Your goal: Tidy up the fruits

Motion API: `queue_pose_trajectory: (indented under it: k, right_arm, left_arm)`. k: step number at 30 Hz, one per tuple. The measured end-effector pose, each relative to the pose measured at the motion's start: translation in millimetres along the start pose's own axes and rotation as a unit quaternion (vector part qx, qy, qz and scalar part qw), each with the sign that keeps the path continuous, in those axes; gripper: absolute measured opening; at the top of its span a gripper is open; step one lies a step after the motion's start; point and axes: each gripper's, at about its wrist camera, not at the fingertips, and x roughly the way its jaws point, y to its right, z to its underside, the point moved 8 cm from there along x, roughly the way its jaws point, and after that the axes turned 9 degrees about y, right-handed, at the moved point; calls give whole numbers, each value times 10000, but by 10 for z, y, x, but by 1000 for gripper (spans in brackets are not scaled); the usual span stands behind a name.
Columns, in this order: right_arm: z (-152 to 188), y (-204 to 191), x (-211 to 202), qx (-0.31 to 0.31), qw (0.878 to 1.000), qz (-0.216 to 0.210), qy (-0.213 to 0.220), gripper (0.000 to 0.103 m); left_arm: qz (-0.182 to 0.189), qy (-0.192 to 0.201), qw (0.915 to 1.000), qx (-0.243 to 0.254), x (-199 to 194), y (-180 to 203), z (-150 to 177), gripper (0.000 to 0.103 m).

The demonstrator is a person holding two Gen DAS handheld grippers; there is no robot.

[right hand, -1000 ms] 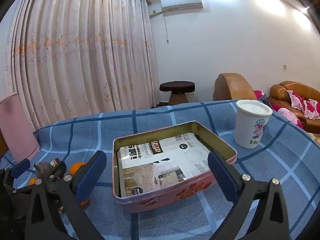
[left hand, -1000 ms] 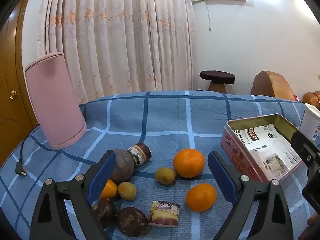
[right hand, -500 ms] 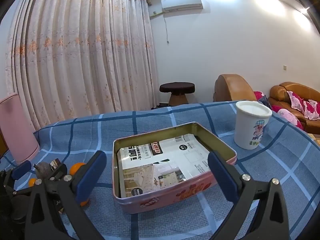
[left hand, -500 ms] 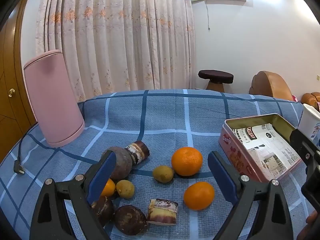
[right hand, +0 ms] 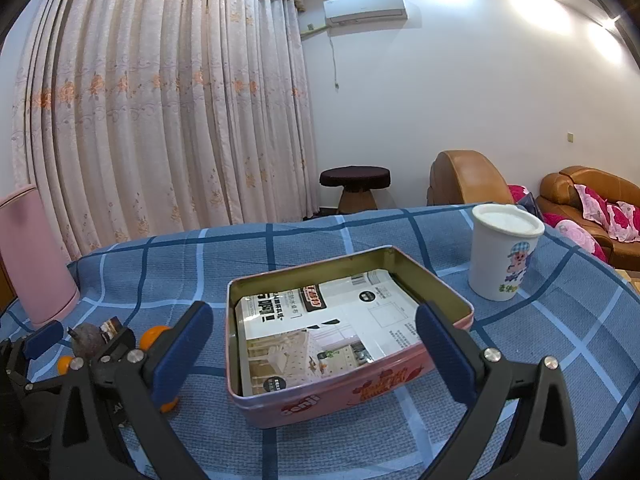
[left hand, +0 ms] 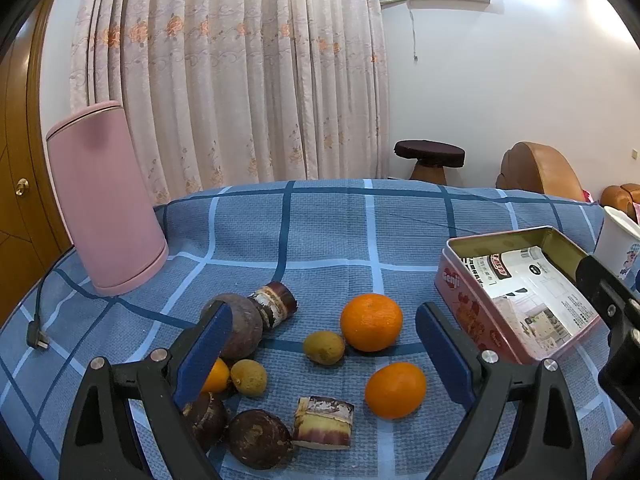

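Two oranges (left hand: 371, 322) (left hand: 395, 390) sit loose on the blue checked cloth (left hand: 328, 236), with two small greenish fruits (left hand: 324, 347) (left hand: 249, 377), dark round ones (left hand: 240, 330) (left hand: 259, 438) and two cane pieces (left hand: 323, 422) (left hand: 274, 306) close around them. I hold the left gripper (left hand: 324, 354) above this pile, jaws wide and holding nothing. My right gripper (right hand: 314, 350) hangs wide and idle too, framing the tin (right hand: 452, 302), which has only printed paper (right hand: 320, 328) in it and no fruit.

I judge sorting has not begun. My worries: the fruits are round and crowded, so a jaw coming down off-centre could nudge a neighbour and send it rolling across the cloth, perhaps over the edge. A third orange (left hand: 216, 376) is half hidden behind my left pad, touching a dark fruit; grabbing there risks pinching two at once. The grippers are near each other beside the tin, so a hasty carry could clip my right one or knock the white cup (right hand: 505, 252).
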Motion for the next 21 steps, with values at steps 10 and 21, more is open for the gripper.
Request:
queue_pose_trajectory:
  k: [10, 21]
  right_arm:
    - [-7, -35, -9, -31, 10000, -37, 18, 103]
    - [-16, -41, -21, -55, 10000, -48, 38, 103]
  left_arm:
    - [5, -2, 10000, -8, -1, -4, 0, 94]
    - [22, 16, 10000, 6, -26, 25, 0, 94]
